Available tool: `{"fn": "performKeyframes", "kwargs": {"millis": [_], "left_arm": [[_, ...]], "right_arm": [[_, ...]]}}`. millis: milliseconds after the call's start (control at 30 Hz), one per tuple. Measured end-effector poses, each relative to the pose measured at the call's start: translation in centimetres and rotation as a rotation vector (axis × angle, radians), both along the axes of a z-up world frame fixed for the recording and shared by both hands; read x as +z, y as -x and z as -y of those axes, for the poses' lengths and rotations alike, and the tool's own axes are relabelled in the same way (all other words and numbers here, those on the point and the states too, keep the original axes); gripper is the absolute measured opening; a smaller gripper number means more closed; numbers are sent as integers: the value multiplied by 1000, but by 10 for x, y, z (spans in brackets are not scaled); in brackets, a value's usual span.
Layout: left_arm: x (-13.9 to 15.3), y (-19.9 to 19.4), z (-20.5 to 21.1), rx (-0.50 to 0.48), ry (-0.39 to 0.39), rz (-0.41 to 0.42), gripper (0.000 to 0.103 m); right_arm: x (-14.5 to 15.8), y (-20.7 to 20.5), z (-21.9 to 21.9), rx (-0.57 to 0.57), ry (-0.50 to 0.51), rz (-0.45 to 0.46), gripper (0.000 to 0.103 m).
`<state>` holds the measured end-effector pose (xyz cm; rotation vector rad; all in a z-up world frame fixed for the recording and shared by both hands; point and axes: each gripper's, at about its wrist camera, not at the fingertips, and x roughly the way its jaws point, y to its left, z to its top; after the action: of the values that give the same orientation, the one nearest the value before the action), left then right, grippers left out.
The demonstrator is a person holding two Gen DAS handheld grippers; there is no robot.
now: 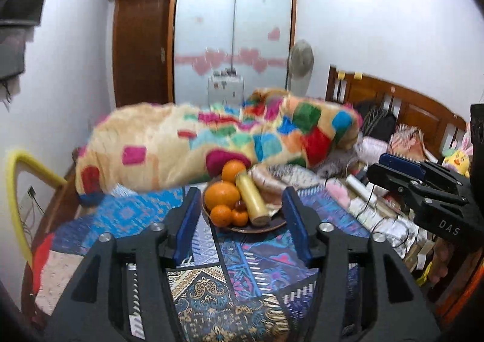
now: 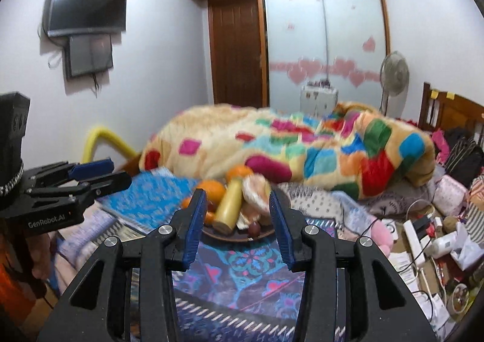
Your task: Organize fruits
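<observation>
Behind the fruit plate [image 1: 242,228], a bunched patchwork blanket [image 1: 211,142], clutter [image 2: 423,239] rightward.

The left gripper [image 1: 242,215] is held level and pointing forward, its two blue-padded fingers [image 1: 188,222] spread wide apart with nothing between them. The right gripper [image 2: 237,219] is in the same pose just beside it, jaws parted wide and empty, blue pads [image 2: 195,225] facing each other. In each wrist view the other gripper shows side-on at the frame's edge, the two near each other at about the same height.
</observation>
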<state>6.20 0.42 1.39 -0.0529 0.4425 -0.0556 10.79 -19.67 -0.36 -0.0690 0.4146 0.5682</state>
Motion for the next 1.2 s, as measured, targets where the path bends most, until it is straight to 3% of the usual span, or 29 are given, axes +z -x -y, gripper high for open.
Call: {"fn": "performKeyframes", "kwargs": {"millis": [167, 367, 433, 633, 700, 833, 1200], "left_arm": [[29, 48, 6, 24, -9, 109, 64], [47, 87, 9, 43, -10, 191, 76], [51, 99, 11, 53, -14, 216, 87], [56, 121, 16, 65, -27, 256, 100], [56, 125, 17, 77, -30, 267, 103], [56, 129, 17, 80, -25, 269, 103], [54, 129, 15, 92, -30, 268, 103]], "right_arm": [[29, 42, 10, -18, -61, 98, 41], [51, 85, 19, -38, -118, 201, 53], [53, 92, 19, -39, -124, 217, 62], [53, 106, 23, -54, -139, 246, 84], [52, 109, 24, -65, -143, 255, 86], [51, 114, 26, -89, -150, 278, 103], [50, 123, 27, -93, -155, 286, 103]]}}
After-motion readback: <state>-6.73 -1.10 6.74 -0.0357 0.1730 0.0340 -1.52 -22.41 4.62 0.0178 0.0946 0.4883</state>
